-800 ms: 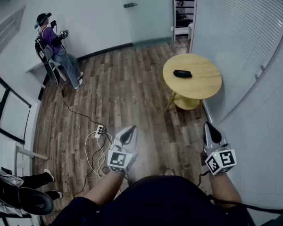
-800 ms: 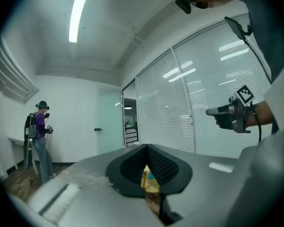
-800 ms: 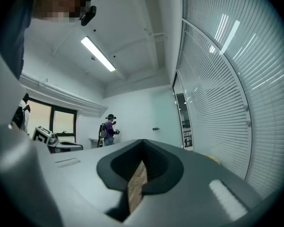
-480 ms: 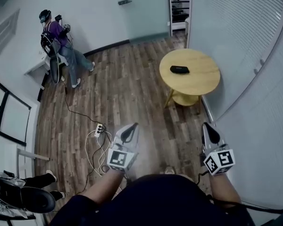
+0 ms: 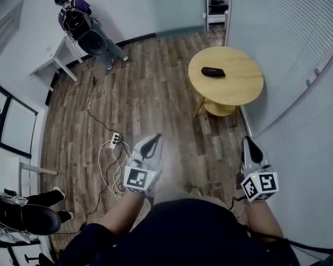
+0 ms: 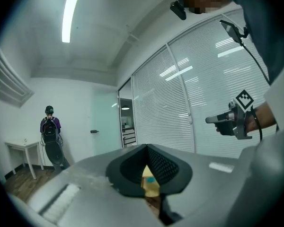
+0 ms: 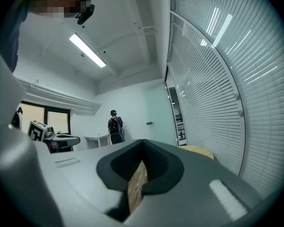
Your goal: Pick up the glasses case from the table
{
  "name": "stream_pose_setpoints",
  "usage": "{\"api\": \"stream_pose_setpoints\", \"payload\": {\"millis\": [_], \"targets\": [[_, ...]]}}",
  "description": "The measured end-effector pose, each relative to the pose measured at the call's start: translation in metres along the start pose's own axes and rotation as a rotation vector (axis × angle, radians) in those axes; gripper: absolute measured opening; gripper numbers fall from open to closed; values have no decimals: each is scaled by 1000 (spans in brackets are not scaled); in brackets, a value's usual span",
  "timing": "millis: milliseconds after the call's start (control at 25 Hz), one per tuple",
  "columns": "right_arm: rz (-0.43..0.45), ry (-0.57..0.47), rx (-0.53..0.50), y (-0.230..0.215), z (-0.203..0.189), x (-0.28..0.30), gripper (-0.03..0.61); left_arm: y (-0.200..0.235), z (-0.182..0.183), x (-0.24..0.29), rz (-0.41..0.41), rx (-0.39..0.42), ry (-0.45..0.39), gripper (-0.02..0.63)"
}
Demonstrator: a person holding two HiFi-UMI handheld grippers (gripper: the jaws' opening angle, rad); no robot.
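We hold the left tongs and the right tongs closed and empty, level above the wooden floor. The black glasses case lies well ahead, between the middle and the left edge of the round tabletop.

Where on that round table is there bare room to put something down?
The round table is bare all around the glasses case, most toward the blinds. Crowded: cables around the power strip.

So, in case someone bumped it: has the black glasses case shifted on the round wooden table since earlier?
No. The black glasses case lies left of centre on the round wooden table, as before.
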State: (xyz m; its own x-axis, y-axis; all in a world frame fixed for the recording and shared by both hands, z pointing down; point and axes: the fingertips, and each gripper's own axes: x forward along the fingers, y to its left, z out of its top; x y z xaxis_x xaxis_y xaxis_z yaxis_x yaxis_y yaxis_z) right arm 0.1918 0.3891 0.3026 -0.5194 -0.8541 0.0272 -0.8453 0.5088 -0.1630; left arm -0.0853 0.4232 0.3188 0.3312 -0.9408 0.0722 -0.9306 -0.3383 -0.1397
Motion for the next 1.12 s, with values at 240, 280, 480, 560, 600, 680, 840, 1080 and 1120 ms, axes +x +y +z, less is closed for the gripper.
{"api": "stream_pose_setpoints", "payload": {"millis": [240,280,480,560,600,680,840,1080,1120], "targets": [[-8,26,6,-26,-2,18,8,-20,1,31,-37,-15,17,3],[-4,28,0,-26,-2,21,8,-19,3,37,-40,-17,14,3],[-21,42,-9,-41,-12,52,8,2,3,85,-58,-4,0,3],[-24,56,-21,-44,-15,67,8,13,-4,104,-72,15,3,3],[-23,62,-29,-45,-16,75,8,19,-6,114,-83,25,3,3],[-34,74,-34,-48,-15,92,8,30,-4,136,-92,-7,-6,3],[-78,79,-18,-48,-2,131,8,61,-3,173,-118,-52,10,3],[-103,42,-54,-52,23,203,8,102,4,240,-216,3,-49,3],[-103,44,-51,-53,24,214,8,109,8,248,-218,-3,-58,3]]}}
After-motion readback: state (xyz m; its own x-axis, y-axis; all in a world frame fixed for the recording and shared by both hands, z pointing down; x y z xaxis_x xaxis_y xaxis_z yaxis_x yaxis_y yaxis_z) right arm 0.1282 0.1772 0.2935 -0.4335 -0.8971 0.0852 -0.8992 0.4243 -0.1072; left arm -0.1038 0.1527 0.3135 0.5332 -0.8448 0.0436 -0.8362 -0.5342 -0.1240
